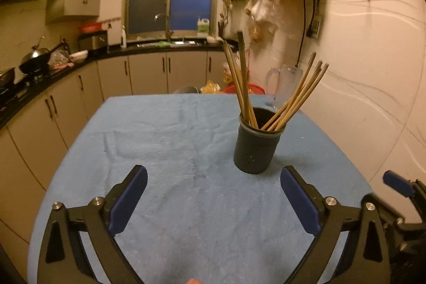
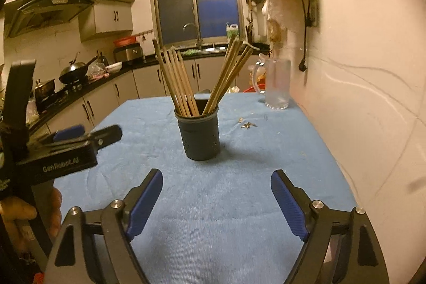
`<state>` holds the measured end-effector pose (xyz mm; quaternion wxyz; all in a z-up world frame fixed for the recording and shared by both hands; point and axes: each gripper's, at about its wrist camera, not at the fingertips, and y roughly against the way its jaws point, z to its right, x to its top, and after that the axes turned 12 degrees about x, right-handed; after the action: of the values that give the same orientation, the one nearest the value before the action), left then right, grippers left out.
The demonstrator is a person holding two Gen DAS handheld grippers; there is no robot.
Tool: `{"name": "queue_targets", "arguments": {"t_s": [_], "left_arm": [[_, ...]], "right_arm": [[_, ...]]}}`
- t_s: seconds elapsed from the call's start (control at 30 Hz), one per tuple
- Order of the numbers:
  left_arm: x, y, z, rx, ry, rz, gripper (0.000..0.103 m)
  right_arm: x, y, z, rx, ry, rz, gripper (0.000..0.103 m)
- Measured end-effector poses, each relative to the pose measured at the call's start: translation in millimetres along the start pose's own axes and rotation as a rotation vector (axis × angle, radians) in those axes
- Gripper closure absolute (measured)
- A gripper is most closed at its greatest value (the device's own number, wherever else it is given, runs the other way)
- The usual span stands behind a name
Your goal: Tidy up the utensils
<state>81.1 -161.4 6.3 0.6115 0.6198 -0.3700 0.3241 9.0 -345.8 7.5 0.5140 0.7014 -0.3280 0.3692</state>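
A dark grey utensil holder [image 1: 257, 143] stands upright on the blue tablecloth [image 1: 173, 140], right of centre in the left wrist view. Several wooden chopsticks [image 1: 242, 81] lean out of it in two bunches. My left gripper [image 1: 213, 173] is open and empty, short of the holder and a little to its left. The right wrist view has the holder [image 2: 199, 136] and chopsticks [image 2: 181, 81] straight ahead, beyond my open, empty right gripper [image 2: 217, 175]. The left gripper [image 2: 101, 131] shows at that view's left edge, with a hand [image 2: 26, 214] holding it.
A clear glass pitcher [image 2: 275, 87] stands at the table's far right corner, with small metal bits [image 2: 247, 125] on the cloth near it. A white tiled wall [image 2: 372, 97] runs along the right. Kitchen counters with a wok [image 2: 73, 71] line the left.
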Motion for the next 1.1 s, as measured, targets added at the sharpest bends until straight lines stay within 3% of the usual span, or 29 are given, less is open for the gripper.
{"name": "queue_targets", "arguments": {"t_s": [0.2, 0.47, 0.6, 1.1], "left_arm": [[-9.5, 36.3, -7.8, 0.001, 0.001, 0.059, 0.000], [-19.3, 76.0, -27.0, 0.071, 0.060, 0.142, 0.000], [-23.3, 91.7, -36.8, 0.112, 0.078, 0.178, 0.000], [-43.0, 124.7, -48.5, 0.126, 0.025, 0.231, 0.000]], "right_arm": [[-5.1, 38.5, -14.8, -0.011, 0.008, 0.092, 0.015], [-23.4, 73.0, -46.0, -0.039, 0.062, 0.187, 0.012], [-32.4, 83.3, -53.5, -0.024, 0.055, 0.190, 0.011], [-43.4, 120.9, -67.3, -0.025, 0.056, 0.248, 0.009]]}}
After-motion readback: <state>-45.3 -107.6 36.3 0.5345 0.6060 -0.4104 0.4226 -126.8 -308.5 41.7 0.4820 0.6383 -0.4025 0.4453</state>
